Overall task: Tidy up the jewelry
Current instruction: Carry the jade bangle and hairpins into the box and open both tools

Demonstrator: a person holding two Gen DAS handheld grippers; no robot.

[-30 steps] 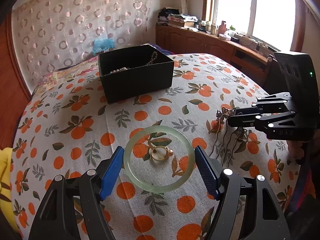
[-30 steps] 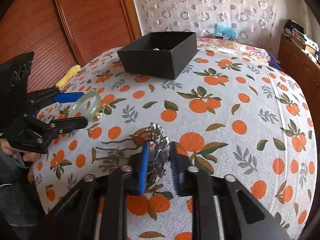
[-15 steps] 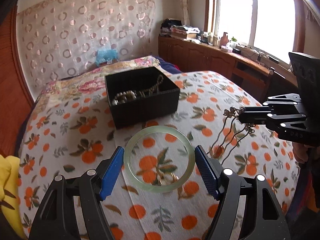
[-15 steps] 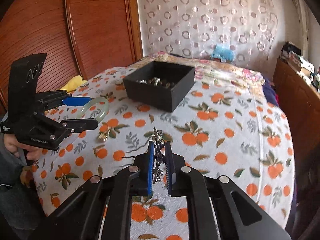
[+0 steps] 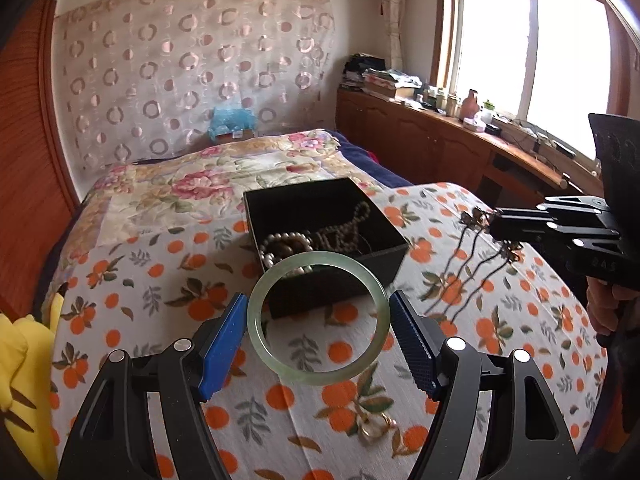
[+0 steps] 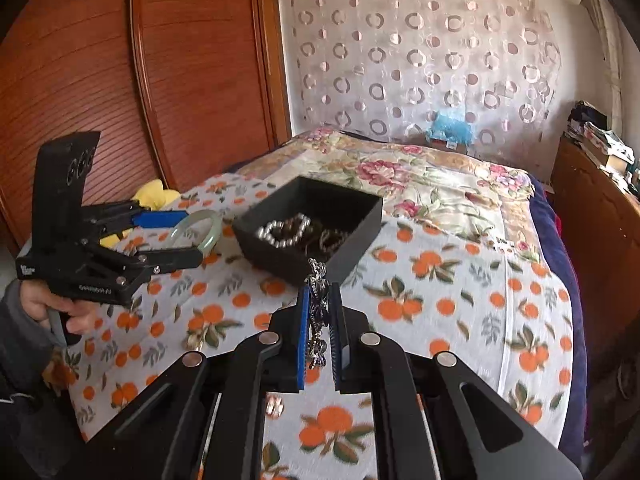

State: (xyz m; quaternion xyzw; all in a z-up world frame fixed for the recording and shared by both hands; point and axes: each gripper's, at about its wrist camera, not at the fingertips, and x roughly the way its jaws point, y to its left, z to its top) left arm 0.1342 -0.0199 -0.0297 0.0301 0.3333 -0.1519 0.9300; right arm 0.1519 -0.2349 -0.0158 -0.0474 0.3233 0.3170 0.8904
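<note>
- Bed (image 5: 132, 264) first, since it carries everything: an orange-print cloth covers its near half, and the open black box (image 5: 326, 240) sits on that cloth at about 12 o'clock from both cameras.
- Box contents next: pearl strands and chains already lie inside, so sorting looks partly done; the step in hand appears to be carrying two more pieces over to it.
- Left tongs (image 5: 318, 326) hold the pale green bangle (image 5: 318, 318) across its width, clear of the cloth, with the box's near wall showing through the ring.
- Right tongs (image 6: 320, 320) are clenched on a metal hair comb (image 6: 318, 308), ornate end toward the box at 12 o'clock, prongs dangling in the left view.
- Next move, as I judge it: bring each piece over the box opening before letting go, keeping the prongs off the rim.
- Gold ring (image 5: 378, 426) lies on the cloth at 6 o'clock below the bangle, not yet collected.
</note>
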